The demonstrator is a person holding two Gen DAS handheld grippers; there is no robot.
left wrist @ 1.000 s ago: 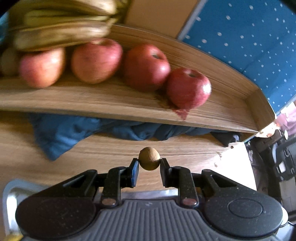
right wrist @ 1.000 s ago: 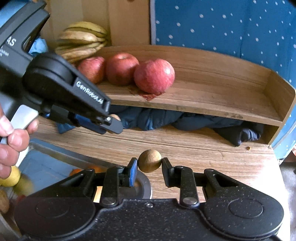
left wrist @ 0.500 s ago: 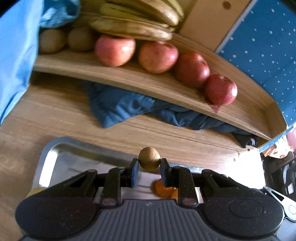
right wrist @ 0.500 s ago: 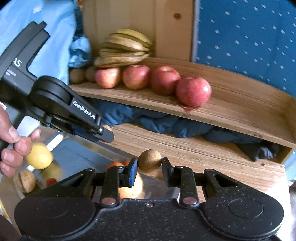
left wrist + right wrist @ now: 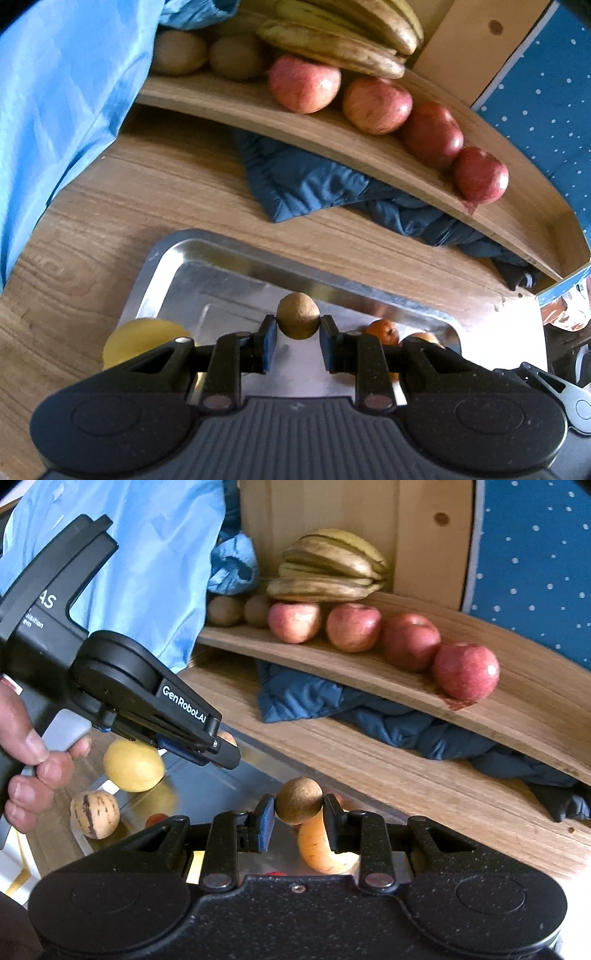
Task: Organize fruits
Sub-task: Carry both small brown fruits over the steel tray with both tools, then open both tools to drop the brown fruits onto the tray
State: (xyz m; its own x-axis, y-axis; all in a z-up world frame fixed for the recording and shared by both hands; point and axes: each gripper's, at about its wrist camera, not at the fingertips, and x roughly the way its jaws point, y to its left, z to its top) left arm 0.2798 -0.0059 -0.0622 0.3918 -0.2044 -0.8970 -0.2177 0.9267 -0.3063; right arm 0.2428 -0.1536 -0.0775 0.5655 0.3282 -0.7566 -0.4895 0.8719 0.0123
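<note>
Brown and rough, a little round fruit sits in each of my tongs. My left tongs (image 5: 297, 332) pinch the left ball (image 5: 297, 320) by its two sides, up over the far edge of the metal tray (image 5: 177, 251). My right tongs (image 5: 298, 812) pinch the right ball (image 5: 298, 799) the same way, over the right end of the tray.

I think these balls are light and hard, with a dry skin that will not slip much. They could crack if I press too hard. They are round, so holding them across the middle is best, or they may pop out.

The wooden shelf (image 5: 332, 147) stands along the back edge of the desk (image 5: 147, 184). On it I count four apples (image 5: 465, 672) in a row, one bunch of bananas (image 5: 328, 568) and two brown kiwis (image 5: 177, 53) at the left end. In the tray I count one yellow fruit (image 5: 133, 764), one stripy fruit (image 5: 95, 814) and two orange ones (image 5: 382, 330). One blue cloth (image 5: 314, 184) lies under the shelf.
</note>
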